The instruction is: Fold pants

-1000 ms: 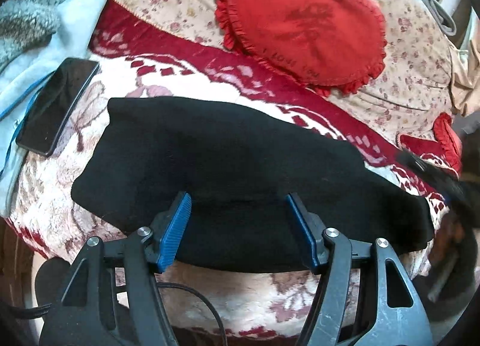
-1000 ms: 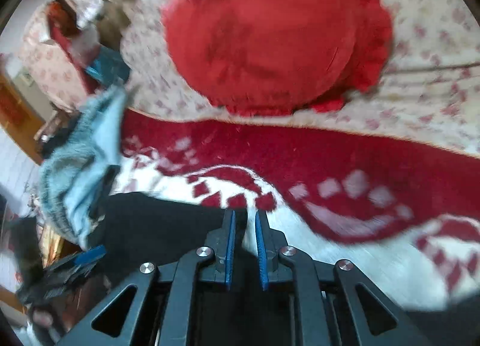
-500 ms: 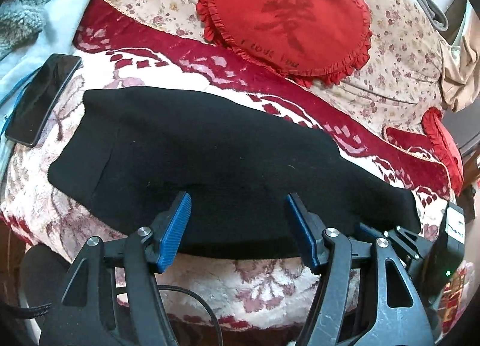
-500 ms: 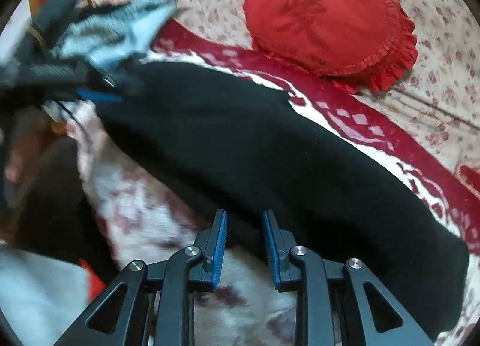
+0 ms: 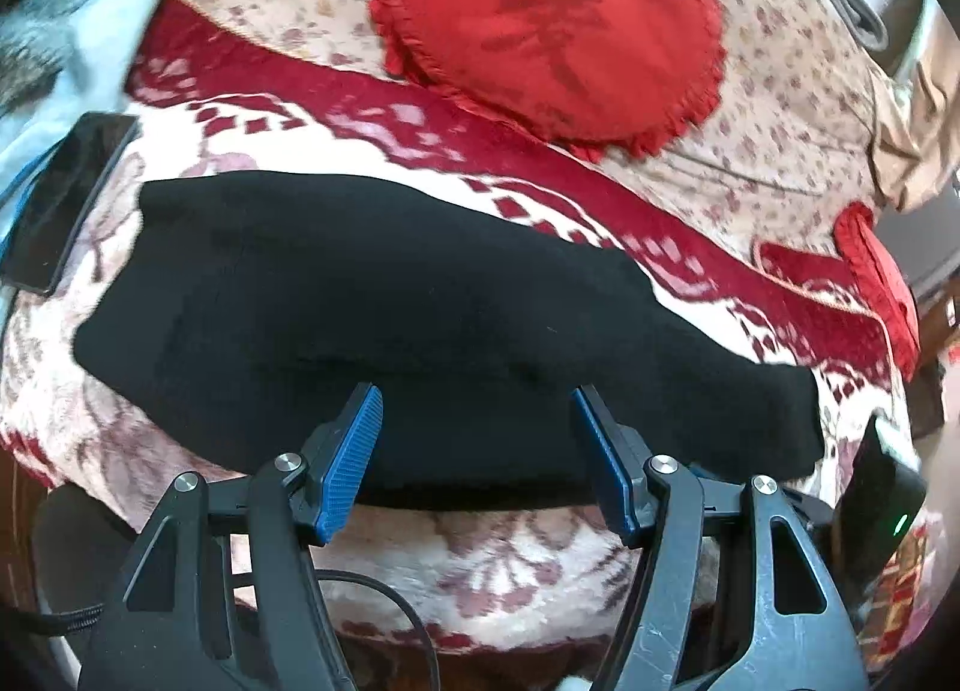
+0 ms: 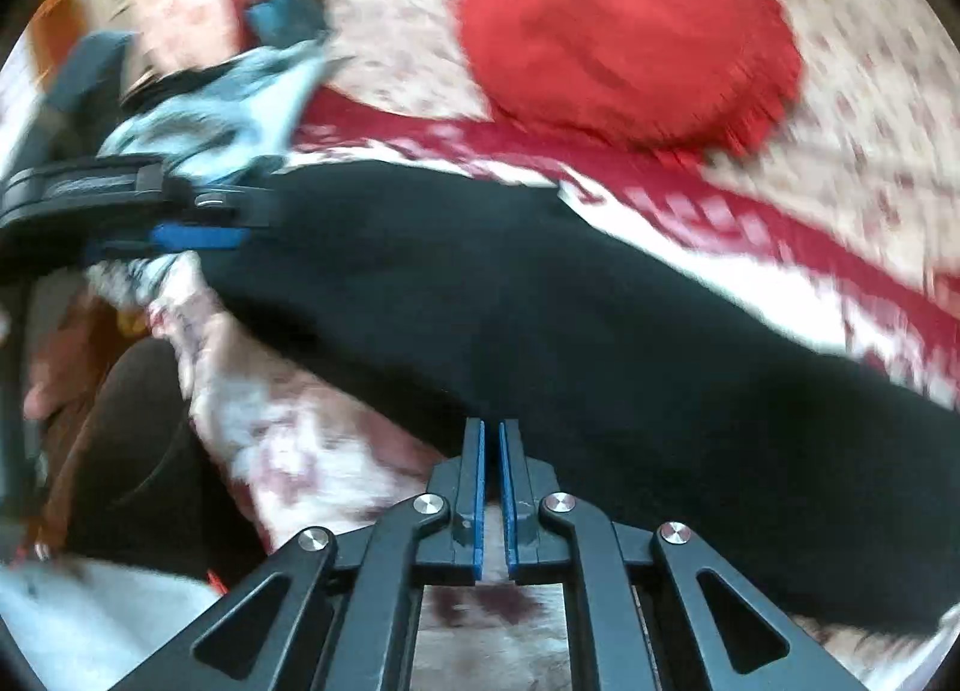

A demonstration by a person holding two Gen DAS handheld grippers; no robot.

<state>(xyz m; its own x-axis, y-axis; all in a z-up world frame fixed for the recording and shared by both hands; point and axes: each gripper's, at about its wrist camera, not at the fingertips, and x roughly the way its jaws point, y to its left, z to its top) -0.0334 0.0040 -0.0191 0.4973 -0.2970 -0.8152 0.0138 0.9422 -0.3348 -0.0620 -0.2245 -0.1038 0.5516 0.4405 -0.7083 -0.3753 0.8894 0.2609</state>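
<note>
On one red-and-white blanket [image 5: 492, 565], one pair of black pants [image 5: 390, 325] is laid flat. Two grippers are seen: left gripper [image 5: 477, 427] spread wide, right gripper [image 6: 491, 436] nearly pressed together at the near hem; whether cloth is pinched cannot be told.

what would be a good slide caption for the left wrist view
Open left gripper poised at the near edge of black pants laid on a floral blanket, red heart cushion behind.

- We see a bed [image 5: 492, 565] under a red-and-cream floral blanket.
- On it: long black folded pants [image 5: 384, 319], a red frilled heart-shaped cushion [image 5: 552, 25], a black phone [image 5: 60, 199].
</note>
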